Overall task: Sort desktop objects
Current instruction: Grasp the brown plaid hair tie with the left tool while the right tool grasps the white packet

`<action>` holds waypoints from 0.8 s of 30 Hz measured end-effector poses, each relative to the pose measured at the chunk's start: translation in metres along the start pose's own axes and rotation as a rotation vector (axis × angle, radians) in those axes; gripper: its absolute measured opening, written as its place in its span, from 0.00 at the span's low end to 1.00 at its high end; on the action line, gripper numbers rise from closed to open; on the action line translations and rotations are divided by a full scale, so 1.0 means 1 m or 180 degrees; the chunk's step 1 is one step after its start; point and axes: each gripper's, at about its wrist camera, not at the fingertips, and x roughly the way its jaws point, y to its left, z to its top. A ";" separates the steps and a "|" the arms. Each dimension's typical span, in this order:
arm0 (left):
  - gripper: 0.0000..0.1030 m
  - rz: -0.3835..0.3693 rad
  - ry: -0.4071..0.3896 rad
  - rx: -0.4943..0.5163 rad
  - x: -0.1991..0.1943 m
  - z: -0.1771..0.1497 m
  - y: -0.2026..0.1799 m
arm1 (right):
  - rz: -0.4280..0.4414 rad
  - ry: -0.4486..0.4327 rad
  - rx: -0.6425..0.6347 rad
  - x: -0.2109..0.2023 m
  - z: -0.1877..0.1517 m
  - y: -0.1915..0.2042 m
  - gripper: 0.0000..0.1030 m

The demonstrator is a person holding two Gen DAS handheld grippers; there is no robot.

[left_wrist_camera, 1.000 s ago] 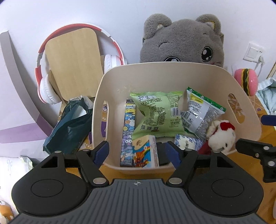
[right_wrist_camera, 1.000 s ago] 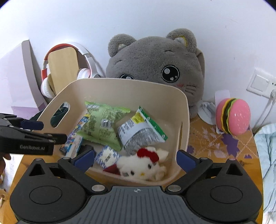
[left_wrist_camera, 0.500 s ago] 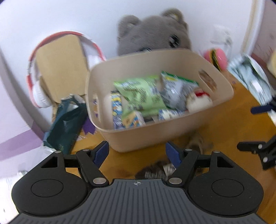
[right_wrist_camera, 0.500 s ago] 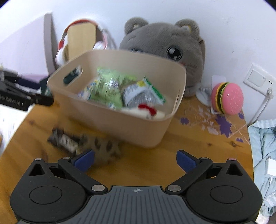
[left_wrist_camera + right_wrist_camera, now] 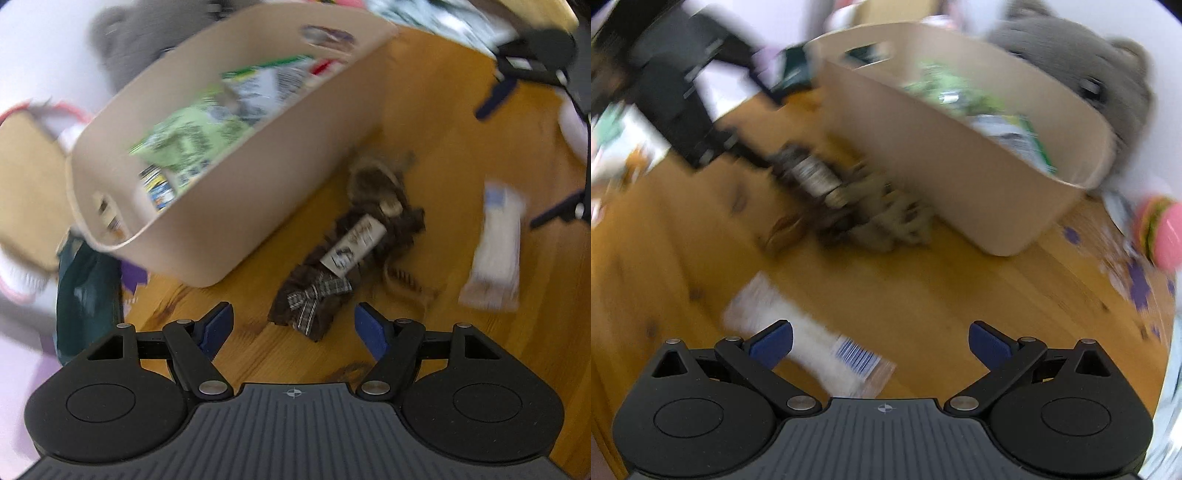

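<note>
Spreading both pairs of fingers wide and empty as you have them suits the step that seems to be in hand: picking the next loose items off the desk and dropping them in the bin point(image 5: 236, 206). For the left gripper point(image 5: 293, 328), the brown bundle point(image 5: 343, 258) with its checked bow lies on the wood just ahead of the tips, close beside the bin's near wall; line the pads up across its narrow waist near the paper label, not along its length, and come down until both pads flank it before you close. For the right gripper point(image 5: 881, 341), the white packet point(image 5: 812, 343) sits partly under the left pad point(image 5: 772, 341), its barcode end towards you, so shift left to centre it between the pads. It looks thin and flat, so I would expect it to slip unless you pinch a raised edge. Both views are blurred, so settle your hands first. Your left tool tilts down over the bundle; your right one hangs low, nearer the desk's front edge, well apart from the bin.
</note>
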 end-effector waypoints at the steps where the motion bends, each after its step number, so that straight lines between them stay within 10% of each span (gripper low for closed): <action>1: 0.72 0.0003 0.0011 0.0127 0.003 0.000 -0.002 | 0.0016 0.0035 -0.0172 0.003 -0.002 0.006 1.00; 7: 0.72 0.0009 -0.0007 0.0592 0.021 0.004 -0.010 | 0.0133 0.0190 -0.0892 0.019 -0.007 0.034 1.00; 19: 0.72 -0.0382 -0.0018 0.0506 0.052 0.019 -0.005 | 0.0378 0.0303 -0.0855 0.041 -0.003 0.036 0.94; 24: 0.49 -0.0669 0.0010 0.0387 0.055 0.020 0.007 | 0.0545 0.0289 -0.0715 0.043 0.000 0.031 0.81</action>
